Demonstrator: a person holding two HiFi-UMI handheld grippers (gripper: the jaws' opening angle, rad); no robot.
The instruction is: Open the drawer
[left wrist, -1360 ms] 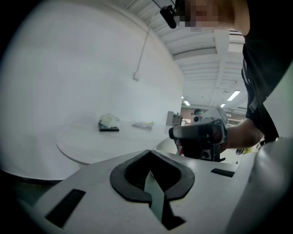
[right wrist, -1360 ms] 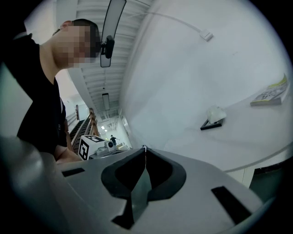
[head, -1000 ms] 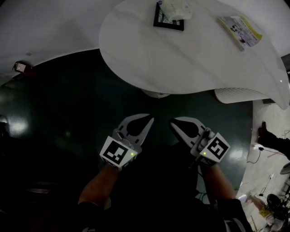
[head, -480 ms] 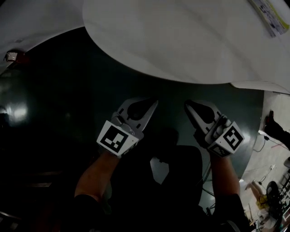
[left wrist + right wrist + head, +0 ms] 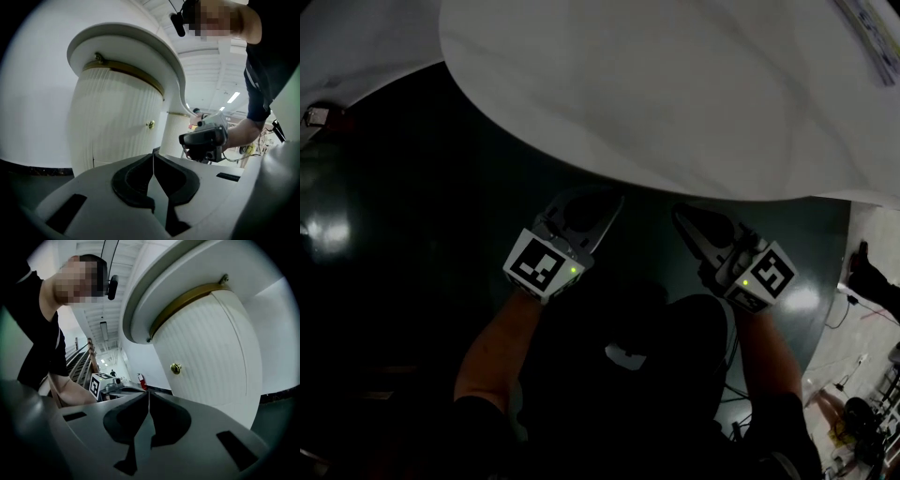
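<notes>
A white ribbed pedestal with a gold band stands under the white table top. Its curved drawer front carries a small brass knob, which also shows in the left gripper view as the knob. My left gripper and right gripper sit side by side just below the table's edge, both shut and empty. Both point at the pedestal, short of the knob. In the left gripper view my left gripper has its jaws pressed together, and so has my right gripper in its own view.
The table top's rim overhangs both grippers. A dark glossy floor lies around the pedestal. A booklet lies on the table at the far right. Cables trail on the lighter floor to the right.
Both grippers have sunk beneath the level of the table top, closer to its edge. The table top now fills more of the head view, and the black frame on it has left the picture.
</notes>
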